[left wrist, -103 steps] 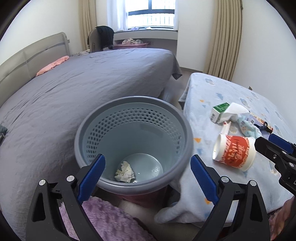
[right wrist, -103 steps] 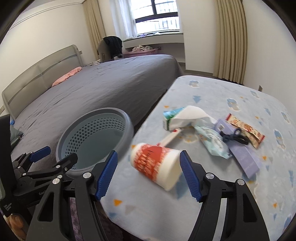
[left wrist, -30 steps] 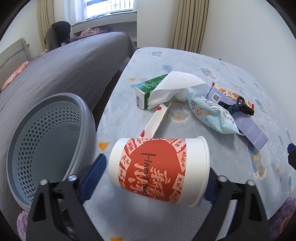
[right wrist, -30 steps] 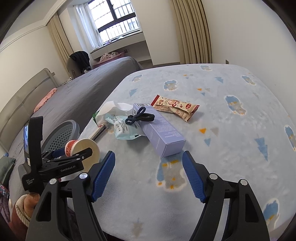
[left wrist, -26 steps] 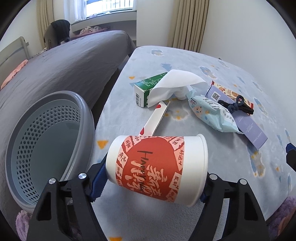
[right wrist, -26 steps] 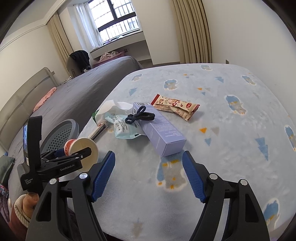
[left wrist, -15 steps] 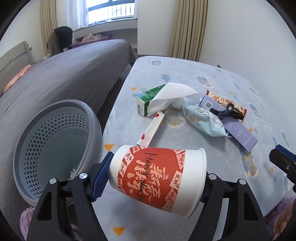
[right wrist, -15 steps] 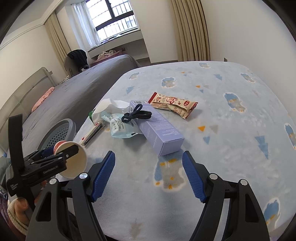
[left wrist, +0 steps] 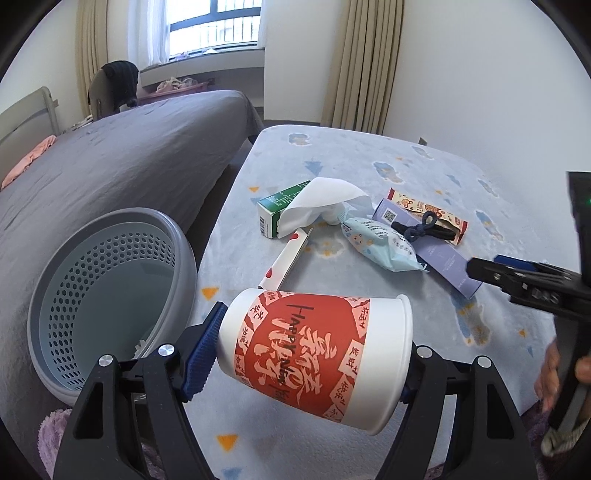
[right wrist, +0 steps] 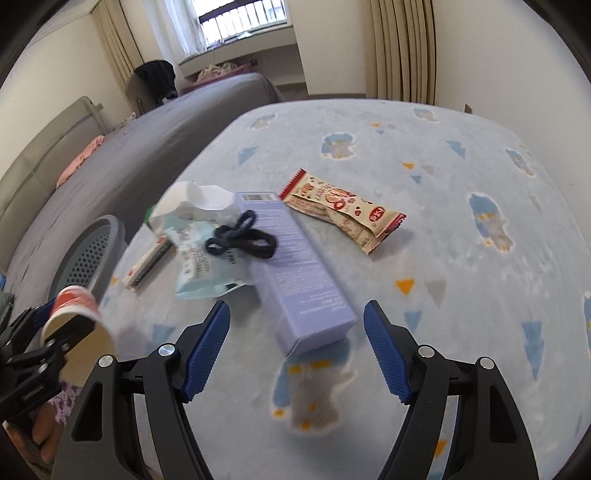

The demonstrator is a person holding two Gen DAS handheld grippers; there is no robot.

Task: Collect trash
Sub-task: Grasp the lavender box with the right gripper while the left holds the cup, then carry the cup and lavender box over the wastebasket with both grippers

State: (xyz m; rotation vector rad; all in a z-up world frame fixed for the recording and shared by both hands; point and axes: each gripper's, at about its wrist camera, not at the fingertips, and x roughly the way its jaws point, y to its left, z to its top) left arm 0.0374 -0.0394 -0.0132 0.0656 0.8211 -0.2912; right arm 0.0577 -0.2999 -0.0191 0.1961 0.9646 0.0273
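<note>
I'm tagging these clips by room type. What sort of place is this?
Most likely a home bedroom: a large bed with a grey cover, a curtained window, and a second bed or mattress under a patterned blue blanket strewn with litter.

cup [left wrist: 314, 350]: red-white, lettered | bin [left wrist: 107, 291]: grey, perforated | box [right wrist: 295, 273]: lilac | cover [right wrist: 461, 240]: pale blue, triangles printed | pads [right wrist: 207, 350]: blue | carton [left wrist: 280, 206]: green
</note>
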